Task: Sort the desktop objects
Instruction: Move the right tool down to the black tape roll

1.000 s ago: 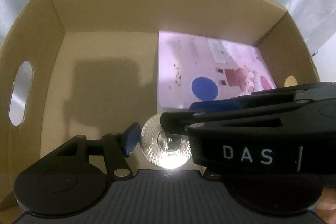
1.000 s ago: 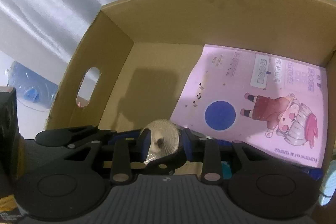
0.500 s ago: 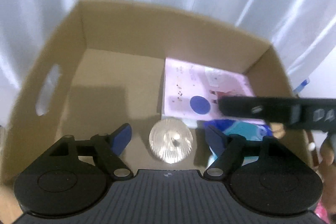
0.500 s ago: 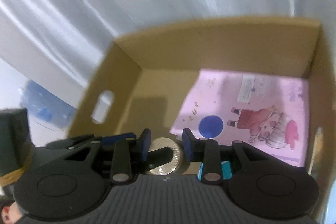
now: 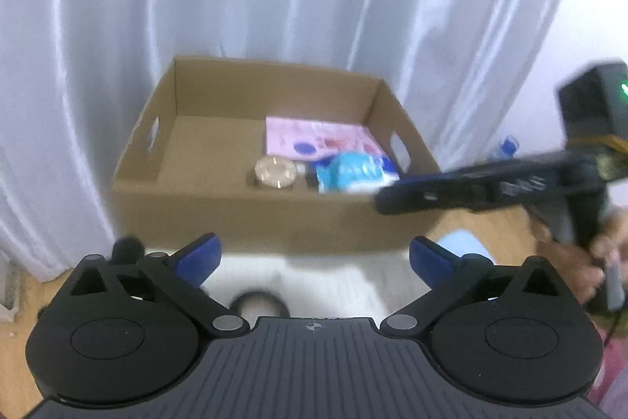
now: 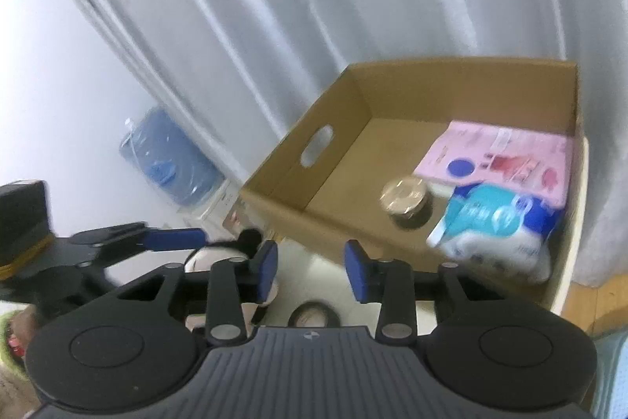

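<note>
A brown cardboard box (image 5: 219, 199) (image 6: 298, 183) stands against the curtain. Inside lie a pink booklet (image 5: 314, 140) (image 6: 502, 154), a jar with a silver lid (image 5: 275, 172) (image 6: 406, 197) and a blue-white tissue pack (image 5: 351, 172) (image 6: 498, 222). My left gripper (image 5: 314, 258) is open and empty, pulled back in front of the box. My right gripper (image 6: 310, 271) is open and empty, also outside the box; it shows from the side in the left wrist view (image 5: 392, 201). A black tape roll (image 5: 259, 303) (image 6: 314, 317) lies on the white surface below both grippers.
A white curtain (image 5: 274, 6) hangs behind the box. A light blue cloth (image 5: 463, 246) lies at the right on the wooden table. A panda-like black-and-white object (image 6: 219, 254) sits by the left fingers. A blue water bottle (image 6: 168, 167) stands at the far left.
Both grippers have pulled back and up out of the box. The right gripper let go of the silver-lidded jar, which now stands in the box. The tissue pack has come into view.
</note>
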Demonstrator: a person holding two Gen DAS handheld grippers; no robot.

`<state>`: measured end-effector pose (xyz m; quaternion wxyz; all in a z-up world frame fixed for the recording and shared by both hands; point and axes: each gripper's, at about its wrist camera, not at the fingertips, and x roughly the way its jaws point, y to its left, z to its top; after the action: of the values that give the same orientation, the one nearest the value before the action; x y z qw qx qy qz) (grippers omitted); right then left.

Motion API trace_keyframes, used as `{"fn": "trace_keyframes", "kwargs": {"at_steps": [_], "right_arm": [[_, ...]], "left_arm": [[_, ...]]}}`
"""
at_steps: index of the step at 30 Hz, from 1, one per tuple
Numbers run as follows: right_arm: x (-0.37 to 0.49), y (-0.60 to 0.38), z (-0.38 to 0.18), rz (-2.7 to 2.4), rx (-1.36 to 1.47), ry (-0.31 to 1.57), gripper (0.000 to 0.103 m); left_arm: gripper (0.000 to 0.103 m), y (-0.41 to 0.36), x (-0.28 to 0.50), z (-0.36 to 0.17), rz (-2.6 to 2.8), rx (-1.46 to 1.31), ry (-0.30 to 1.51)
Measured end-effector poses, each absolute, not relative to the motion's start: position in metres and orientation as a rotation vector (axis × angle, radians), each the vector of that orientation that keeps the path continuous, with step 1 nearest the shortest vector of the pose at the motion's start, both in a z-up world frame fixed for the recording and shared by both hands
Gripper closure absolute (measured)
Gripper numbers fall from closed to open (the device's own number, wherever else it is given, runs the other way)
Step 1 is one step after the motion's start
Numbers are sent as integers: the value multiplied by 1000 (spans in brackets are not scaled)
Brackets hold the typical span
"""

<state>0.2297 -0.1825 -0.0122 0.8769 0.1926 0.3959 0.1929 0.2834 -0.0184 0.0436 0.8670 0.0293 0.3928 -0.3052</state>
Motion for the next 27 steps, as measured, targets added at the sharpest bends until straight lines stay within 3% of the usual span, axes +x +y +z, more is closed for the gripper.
{"fn": "trace_keyframes", "kwargs": {"at_steps": [8, 16, 21, 27], "right_arm": [[238, -110, -80, 340, 229, 972, 60], [254, -73, -121, 287, 50, 1004, 61], [258, -68, -137, 282, 26, 1024, 72], [255, -64, -142, 292, -17, 1011, 78]], "left_arm": [[1, -13, 266, -13, -570, 66, 915], [1, -10, 267, -28, -497, 165, 880], [1, -1, 267, -36, -473, 185, 902], [1, -2, 268, -39, -468, 202, 901]]}}
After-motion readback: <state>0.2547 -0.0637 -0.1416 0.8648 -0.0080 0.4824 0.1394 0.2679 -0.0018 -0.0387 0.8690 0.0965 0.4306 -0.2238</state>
